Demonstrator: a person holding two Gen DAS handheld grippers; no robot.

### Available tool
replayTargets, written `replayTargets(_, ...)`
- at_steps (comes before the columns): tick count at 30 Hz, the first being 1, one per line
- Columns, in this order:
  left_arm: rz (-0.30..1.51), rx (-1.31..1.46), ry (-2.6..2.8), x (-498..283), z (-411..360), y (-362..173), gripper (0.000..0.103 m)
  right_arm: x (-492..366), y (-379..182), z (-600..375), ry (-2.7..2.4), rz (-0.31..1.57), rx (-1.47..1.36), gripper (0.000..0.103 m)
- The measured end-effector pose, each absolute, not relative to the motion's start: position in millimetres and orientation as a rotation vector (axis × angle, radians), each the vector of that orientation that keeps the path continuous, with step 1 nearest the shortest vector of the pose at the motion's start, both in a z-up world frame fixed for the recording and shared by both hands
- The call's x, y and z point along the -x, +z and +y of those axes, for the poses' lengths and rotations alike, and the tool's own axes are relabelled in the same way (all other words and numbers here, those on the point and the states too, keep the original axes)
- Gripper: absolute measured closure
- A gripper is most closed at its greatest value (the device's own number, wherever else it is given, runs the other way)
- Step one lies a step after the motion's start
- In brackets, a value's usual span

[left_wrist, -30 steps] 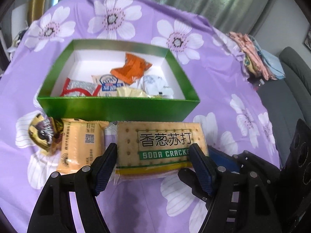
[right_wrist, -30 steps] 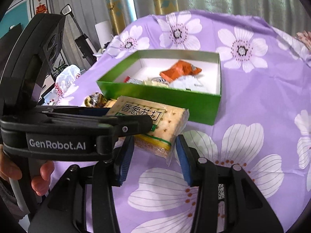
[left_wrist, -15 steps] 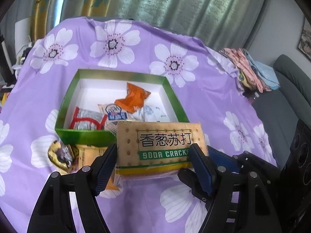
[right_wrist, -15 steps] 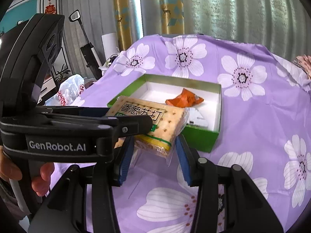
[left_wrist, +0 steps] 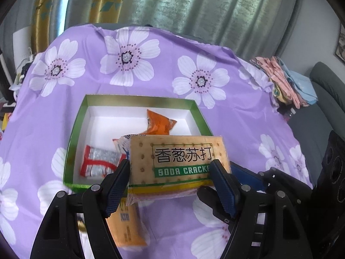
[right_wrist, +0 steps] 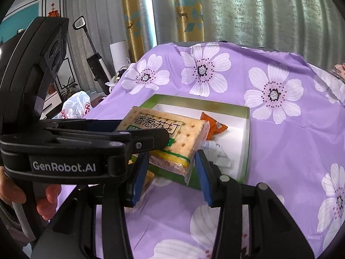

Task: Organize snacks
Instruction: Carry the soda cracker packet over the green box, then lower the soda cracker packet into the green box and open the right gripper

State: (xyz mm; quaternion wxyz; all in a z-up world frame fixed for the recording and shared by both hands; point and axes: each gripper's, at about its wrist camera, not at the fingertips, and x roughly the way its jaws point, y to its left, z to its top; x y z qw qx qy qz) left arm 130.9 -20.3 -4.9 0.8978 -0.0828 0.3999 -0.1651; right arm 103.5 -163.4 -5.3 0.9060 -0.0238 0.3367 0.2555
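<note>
Soda cracker pack (left_wrist: 181, 161) clamped across its width in my left hand-held gripper (left_wrist: 170, 179), pads pressing on both short sides, label up. Pack is lifted off the desk, hanging over the near right part of the green box (left_wrist: 75, 129). My right hand-held gripper (right_wrist: 170, 172) sits at the pack's near end, blue pads on either side of it; cannot tell if those pads actually press the wrapper or just flank it. From the right wrist view the left tool's black body crosses in front from the left, with my hand (right_wrist: 46, 198) visible on its grip at the lower left.

Green box is open, white inside, resting on the purple flowered tablecloth (left_wrist: 226, 112) covering the desk. Inside: orange snack packet (left_wrist: 159, 124) toward the far right, red-and-silver packet (left_wrist: 97, 161) near left, a pale wrapper partly hidden behind the cracker pack. Outside the box, on the cloth just near it, an orange-yellow biscuit pack (left_wrist: 127, 226) lies under my left fingers, blurred.

Folded pink and blue cloths (left_wrist: 284, 82) at the far right desk edge. Curtains behind.
</note>
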Motion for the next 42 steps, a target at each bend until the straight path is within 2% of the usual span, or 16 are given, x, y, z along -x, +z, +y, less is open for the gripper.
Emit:
replayTargets(19,1.003,0.261,-0.281,-201,-1,-68,0.028,-181,-56,-138,0.534,0.865,0.050,0.055)
replayTargets(24,1.008,0.272,-0.260,-201,1,-69,0.027,-183,-60,-138,0.525,0.873,0.041,0.050)
replayTargets(28,0.985,0.281,-0.248,-191,7,-59,0.022,-175,-52,-145,0.507,0.852,0.024,0.037)
replayTargets(29,0.981,0.282,-0.248,-188,8,-56,0.022,-171,-49,-148,0.497,0.843,0.019,0.035)
replayTargets(31,0.966,0.280,-0.241,-179,12,-50,0.013,-163,-44,-154,0.491,0.828,0.008,0.031)
replayTargets(35,0.934,0.293,-0.251,-156,17,-37,0.012,-138,-32,-165,0.467,0.800,0.009,0.025)
replayTargets(38,0.913,0.292,-0.268,-133,17,-29,0.003,-116,-24,-173,0.457,0.782,0.004,0.020)
replayTargets(42,0.897,0.271,-0.299,-100,11,-23,0.002,-90,-13,-181,0.432,0.756,0.000,0.008)
